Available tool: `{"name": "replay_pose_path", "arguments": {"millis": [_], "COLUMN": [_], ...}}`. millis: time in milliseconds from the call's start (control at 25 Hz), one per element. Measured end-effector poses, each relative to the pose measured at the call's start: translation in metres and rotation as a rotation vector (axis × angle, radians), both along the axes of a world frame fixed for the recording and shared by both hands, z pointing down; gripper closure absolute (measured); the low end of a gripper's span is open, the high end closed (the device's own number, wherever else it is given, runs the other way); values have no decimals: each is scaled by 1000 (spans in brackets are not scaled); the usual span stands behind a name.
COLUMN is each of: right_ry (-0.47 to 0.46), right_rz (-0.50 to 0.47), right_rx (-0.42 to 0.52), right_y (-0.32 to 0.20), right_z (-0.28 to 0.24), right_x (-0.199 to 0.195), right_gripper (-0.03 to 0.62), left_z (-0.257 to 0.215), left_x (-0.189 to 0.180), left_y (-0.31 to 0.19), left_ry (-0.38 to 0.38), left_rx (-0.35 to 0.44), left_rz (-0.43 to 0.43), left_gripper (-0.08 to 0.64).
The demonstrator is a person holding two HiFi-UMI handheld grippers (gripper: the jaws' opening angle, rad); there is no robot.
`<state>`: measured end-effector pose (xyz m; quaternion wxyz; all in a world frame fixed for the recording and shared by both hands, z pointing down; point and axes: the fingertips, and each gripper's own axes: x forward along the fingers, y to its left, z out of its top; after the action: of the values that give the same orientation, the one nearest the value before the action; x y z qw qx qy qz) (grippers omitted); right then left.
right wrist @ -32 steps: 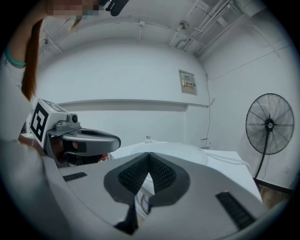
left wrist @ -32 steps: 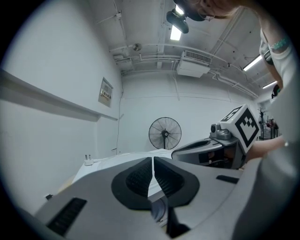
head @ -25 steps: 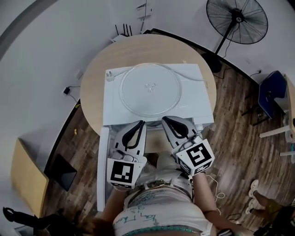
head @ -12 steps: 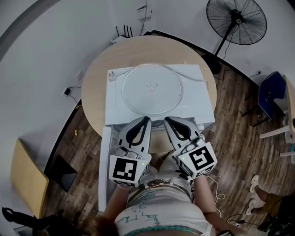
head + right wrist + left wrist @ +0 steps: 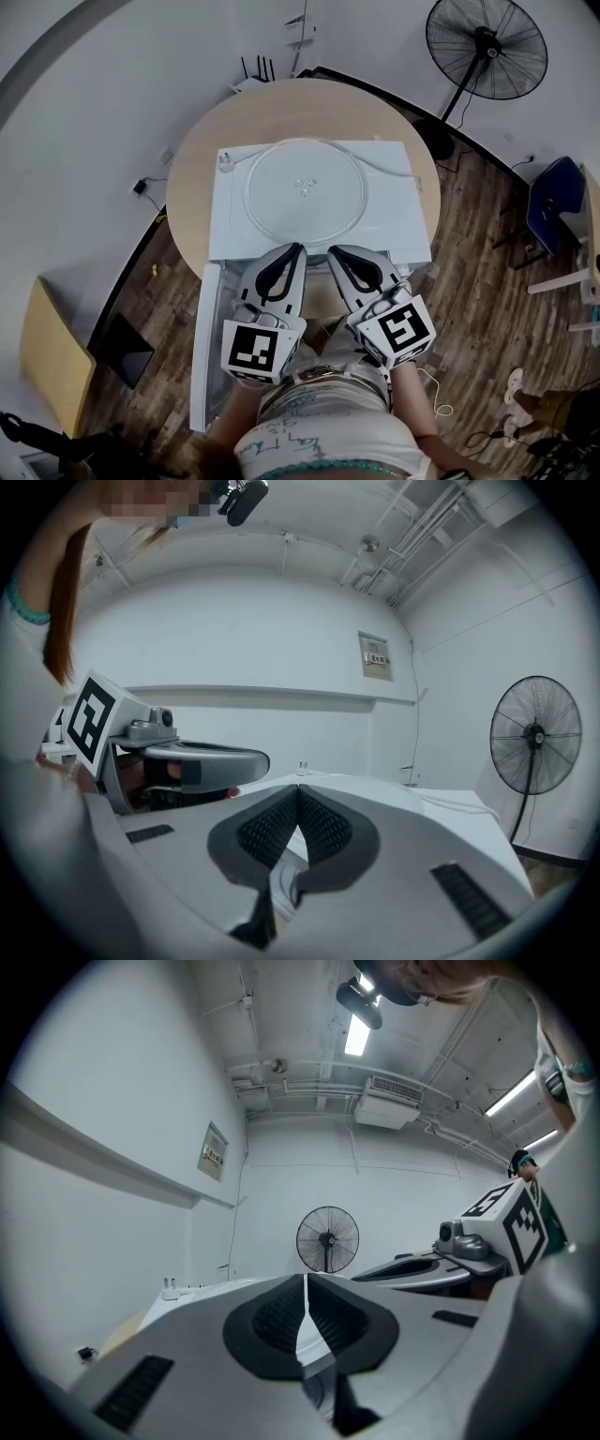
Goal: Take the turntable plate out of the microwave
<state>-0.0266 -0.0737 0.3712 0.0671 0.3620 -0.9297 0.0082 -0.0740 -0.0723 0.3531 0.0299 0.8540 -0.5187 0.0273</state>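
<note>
The clear glass turntable plate (image 5: 305,192) lies flat on top of the white microwave (image 5: 398,230), which stands on a round wooden table (image 5: 187,178). The microwave's door (image 5: 204,347) hangs open at the left front. My left gripper (image 5: 295,251) and right gripper (image 5: 336,253) are side by side at the microwave's front edge, just short of the plate. Both are shut with nothing between the pads. In the left gripper view the left gripper (image 5: 306,1279) points level over the microwave top (image 5: 202,1290). The right gripper (image 5: 298,789) does the same in its own view.
A power plug (image 5: 225,161) and its cord lie on the microwave's top, the cord running past the plate's far right side. A standing fan (image 5: 486,47) is on the floor beyond the table at the right. A blue chair (image 5: 553,202) stands further right.
The head view has shifted slightly. Both grippers stay shut in the same place before the microwave, and the plate has not moved.
</note>
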Motion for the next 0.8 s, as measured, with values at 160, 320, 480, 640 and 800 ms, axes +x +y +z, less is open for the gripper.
{"name": "replay_pose_path", "arguments": {"millis": [160,320,480,640,800], "right_ry": [29,35,34,30,31], "right_rz": [-27,-33,-22,-5,1], "right_rx": [-3,-8,-12,-17,-19], "right_y": [-2,-3,-4,-3,-2], "right_z": [3,4,6,8,9], "right_x": [-3,-3,-1,1,2], "right_gripper": [601,602,603,601,603], "left_z": [5,6,9,12,14], "left_x": [-1,3,8,10,12], "left_y": [-4,-4,-4,-1,0], "left_ry": [-4,-23,-29,-34,-38], "left_rx": [-8,-22,-24,-38,-42], "left_rz": [-11,-7,4,22,28], "left_gripper": [538,538,538,537,537]}}
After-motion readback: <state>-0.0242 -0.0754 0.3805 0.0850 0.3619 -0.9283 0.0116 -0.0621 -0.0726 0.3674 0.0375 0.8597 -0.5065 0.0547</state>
